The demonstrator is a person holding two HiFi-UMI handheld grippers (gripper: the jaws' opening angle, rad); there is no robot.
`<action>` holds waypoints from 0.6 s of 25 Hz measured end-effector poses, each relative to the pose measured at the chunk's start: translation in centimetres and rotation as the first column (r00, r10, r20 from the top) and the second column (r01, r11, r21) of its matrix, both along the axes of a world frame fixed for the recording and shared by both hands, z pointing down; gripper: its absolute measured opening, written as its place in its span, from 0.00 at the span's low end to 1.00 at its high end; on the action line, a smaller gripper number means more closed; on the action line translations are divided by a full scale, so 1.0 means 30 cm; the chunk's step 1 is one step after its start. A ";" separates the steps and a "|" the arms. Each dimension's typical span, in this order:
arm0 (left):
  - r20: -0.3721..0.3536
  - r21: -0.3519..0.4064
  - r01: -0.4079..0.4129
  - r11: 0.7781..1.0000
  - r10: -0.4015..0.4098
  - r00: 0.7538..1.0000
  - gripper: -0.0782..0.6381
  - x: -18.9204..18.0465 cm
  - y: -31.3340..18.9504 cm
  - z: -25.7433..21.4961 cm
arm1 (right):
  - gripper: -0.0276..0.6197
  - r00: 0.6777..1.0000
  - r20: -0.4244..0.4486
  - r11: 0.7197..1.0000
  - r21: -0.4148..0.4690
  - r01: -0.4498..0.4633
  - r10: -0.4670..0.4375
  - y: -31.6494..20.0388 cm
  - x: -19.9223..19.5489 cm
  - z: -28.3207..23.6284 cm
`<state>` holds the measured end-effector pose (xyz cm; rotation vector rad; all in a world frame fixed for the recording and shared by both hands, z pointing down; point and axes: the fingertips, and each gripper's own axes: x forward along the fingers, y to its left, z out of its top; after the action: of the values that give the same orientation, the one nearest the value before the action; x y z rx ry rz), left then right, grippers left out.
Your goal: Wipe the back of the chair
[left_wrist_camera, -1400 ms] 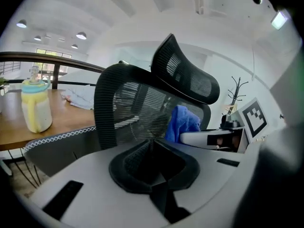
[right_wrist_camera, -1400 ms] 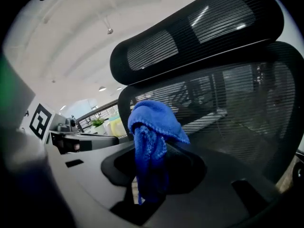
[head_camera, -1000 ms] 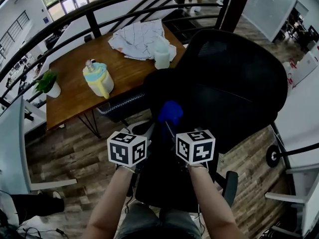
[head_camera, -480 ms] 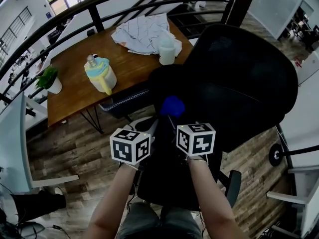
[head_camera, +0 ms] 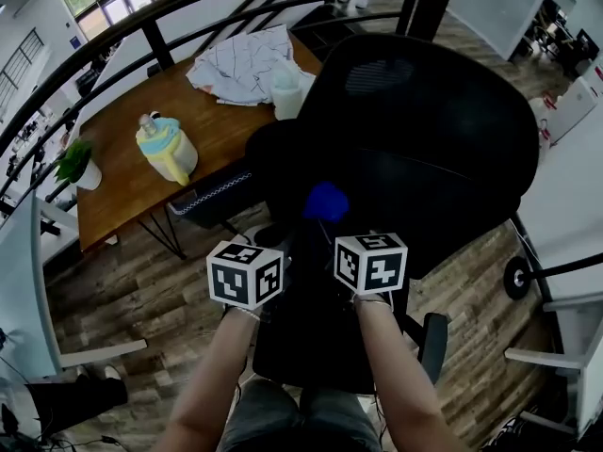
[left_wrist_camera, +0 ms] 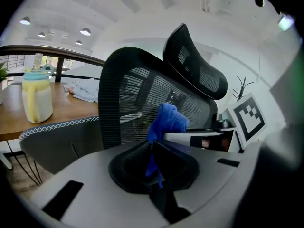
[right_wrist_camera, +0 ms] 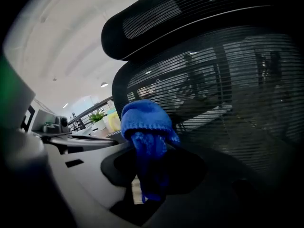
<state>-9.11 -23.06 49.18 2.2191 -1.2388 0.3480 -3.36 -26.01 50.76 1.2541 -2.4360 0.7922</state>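
Both the left gripper (left_wrist_camera: 152,148) and the right gripper (right_wrist_camera: 149,151) have their jaws closed on one bunched blue cloth (head_camera: 327,201), held at the lower part of the black mesh chair back (head_camera: 424,139). A wooden tabletop (head_camera: 226,130) stands beyond.

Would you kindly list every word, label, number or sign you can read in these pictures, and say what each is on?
No text can be read anywhere.
The marker cubes carry only black-and-white square patterns, no letters.
The yellow jug shows no legible label.
The blue cloth and the chair show no print.
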 end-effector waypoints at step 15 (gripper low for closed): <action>-0.013 -0.014 -0.138 0.990 0.138 0.990 0.15 0.326 -0.004 0.011 | 0.27 0.982 0.037 0.983 -0.033 -0.182 0.184 0.026 0.390 0.001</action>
<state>0.67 -23.19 49.50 2.2962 -1.0757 0.3959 8.33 -25.23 50.78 1.4807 -2.3550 0.9065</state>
